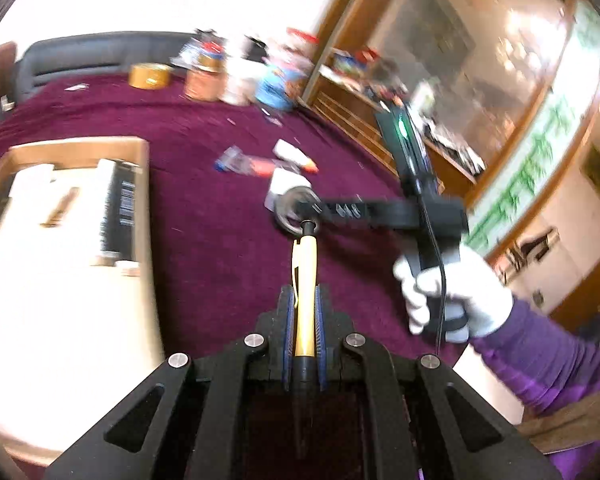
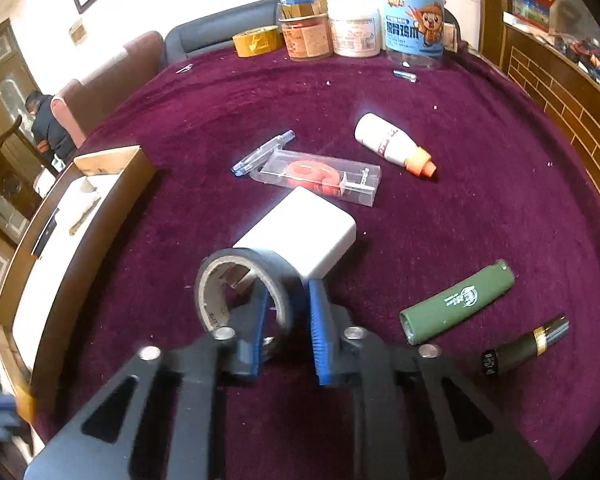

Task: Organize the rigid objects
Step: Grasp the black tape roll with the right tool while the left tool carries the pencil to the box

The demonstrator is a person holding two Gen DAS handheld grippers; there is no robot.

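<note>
Already a yellow pen is clamped lengthwise in the left tool, its axis pointing ahead; the cardboard box at the tabletop's left edge lies nearer it, while the right tool pinches a black tape roll wall.

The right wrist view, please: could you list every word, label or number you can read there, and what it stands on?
None reads reliably.
Blue-labelled clear jar: large white characters and a cartoon figure, too blurred to quote.
Green lighter: white emblem and small print, illegible.
White tub and brown jar: label print too small.
Black tape roll: core print illegible.
</note>
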